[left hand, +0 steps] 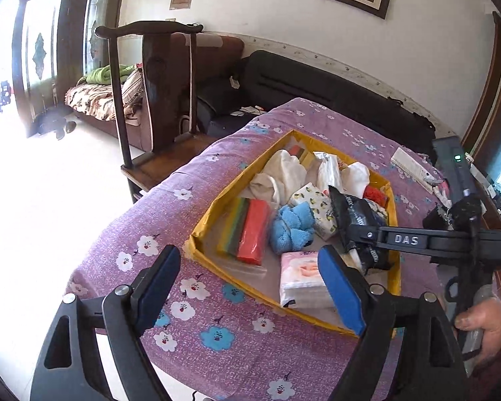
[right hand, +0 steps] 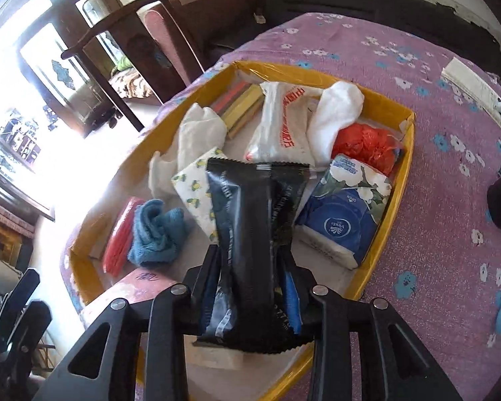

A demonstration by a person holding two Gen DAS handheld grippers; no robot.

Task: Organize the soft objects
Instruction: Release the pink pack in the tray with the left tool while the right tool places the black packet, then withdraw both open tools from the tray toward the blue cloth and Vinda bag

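A yellow box (left hand: 207, 225) (right hand: 397, 200) sits on the purple flowered cloth and holds several soft items: a blue towel (left hand: 292, 229) (right hand: 157, 230), a red pack (left hand: 254, 232), white cloths (left hand: 284, 170), tissue packs (right hand: 344, 214) and a pink tissue pack (left hand: 300, 280). My right gripper (right hand: 250, 287) is shut on a black wrapped pack (right hand: 247, 220) and holds it above the box; it also shows in the left wrist view (left hand: 354, 220). My left gripper (left hand: 247, 277) is open and empty over the box's near left corner.
A wooden chair (left hand: 157, 100) stands at the table's far left. A sofa (left hand: 317, 83) runs along the wall. A white flat box (left hand: 414, 167) and a black device (left hand: 454, 163) lie at the table's right side.
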